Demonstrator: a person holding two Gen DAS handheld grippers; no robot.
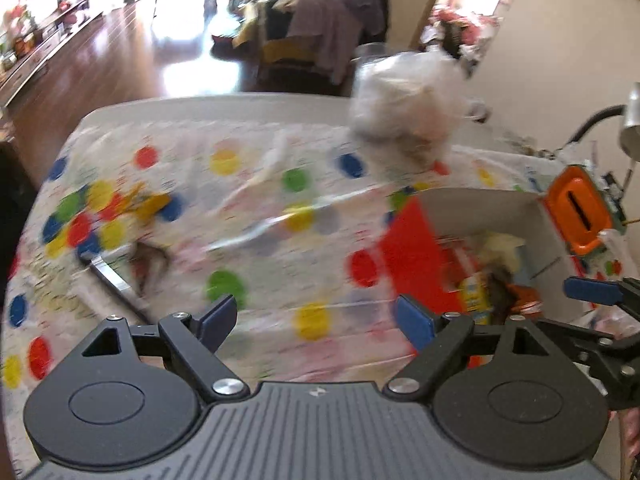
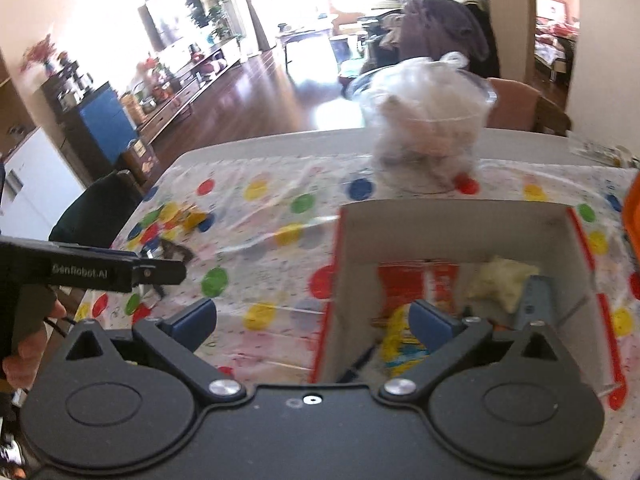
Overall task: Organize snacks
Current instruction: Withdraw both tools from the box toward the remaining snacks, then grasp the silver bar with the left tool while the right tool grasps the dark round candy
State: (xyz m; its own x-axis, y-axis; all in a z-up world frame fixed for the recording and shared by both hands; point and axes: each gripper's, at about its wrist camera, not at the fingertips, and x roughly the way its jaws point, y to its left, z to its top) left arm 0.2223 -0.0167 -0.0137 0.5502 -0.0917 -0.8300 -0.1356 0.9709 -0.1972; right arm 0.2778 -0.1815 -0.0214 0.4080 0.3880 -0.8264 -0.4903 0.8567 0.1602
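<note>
A red-sided cardboard box point(image 2: 452, 228) stands open on the dotted tablecloth and holds snack packets: a red one point(image 2: 404, 280), a yellow-blue one point(image 2: 400, 344) and a pale yellow one point(image 2: 500, 280). The box also shows in the left wrist view point(image 1: 416, 252). My right gripper point(image 2: 316, 320) is open and empty, its right finger over the box. My left gripper point(image 1: 316, 316) is open and empty above the cloth, left of the box. A yellow-orange snack packet point(image 1: 148, 204) and a dark packet point(image 1: 150, 260) lie on the cloth at the left.
A clear tub of plastic-wrapped snacks point(image 2: 428, 128) stands behind the box. An orange-lidded container point(image 1: 580, 208) sits right of the box. A metal strip point(image 1: 112, 276) lies by the dark packet. The table's far edge point(image 1: 224, 100) faces a chair draped with clothes.
</note>
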